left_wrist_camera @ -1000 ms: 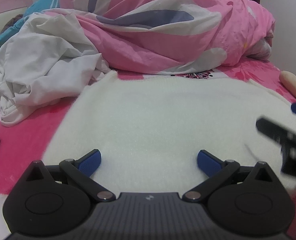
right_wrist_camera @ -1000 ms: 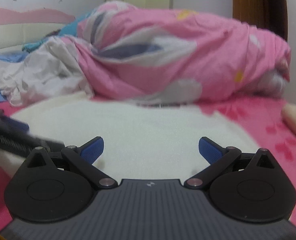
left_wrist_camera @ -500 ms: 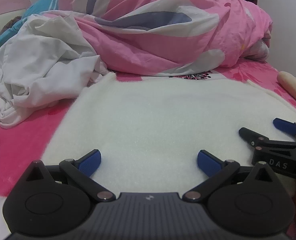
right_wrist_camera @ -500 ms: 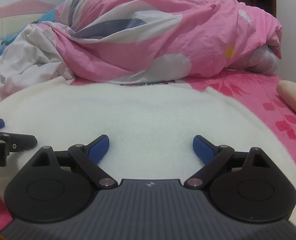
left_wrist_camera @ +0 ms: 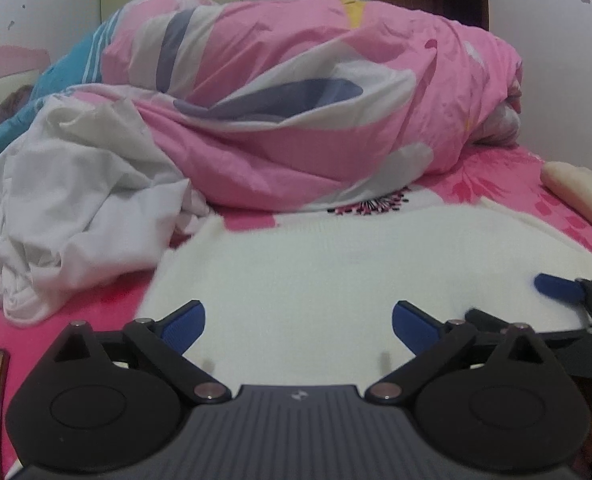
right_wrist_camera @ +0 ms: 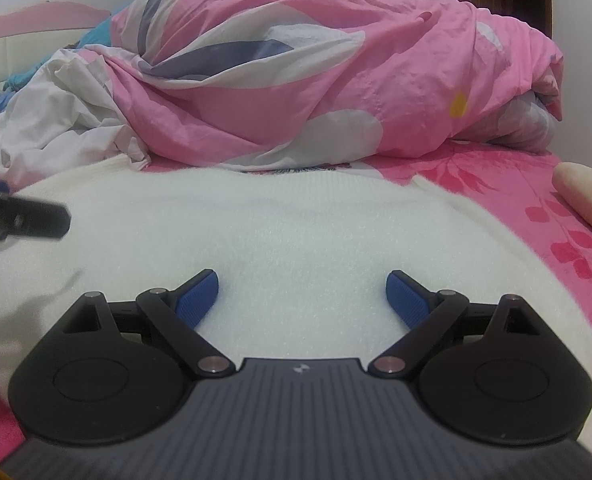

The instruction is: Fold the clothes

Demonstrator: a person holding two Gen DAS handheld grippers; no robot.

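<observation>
Jaws of both grippers gape wide, gripping nothing: right gripper, narrowed slightly from a second ago, has sunk beside left gripper over the white sweater at lower centre, seemingly poised for its hem.

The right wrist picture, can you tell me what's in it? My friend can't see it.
The right hand-held gripper hangs open over a fluffy white garment spread flat on a pink flowered bed sheet. Behind it lie a bunched-up pink duvet and crumpled white cloth. The left hand-held gripper's tip pokes in at the left edge.
</observation>
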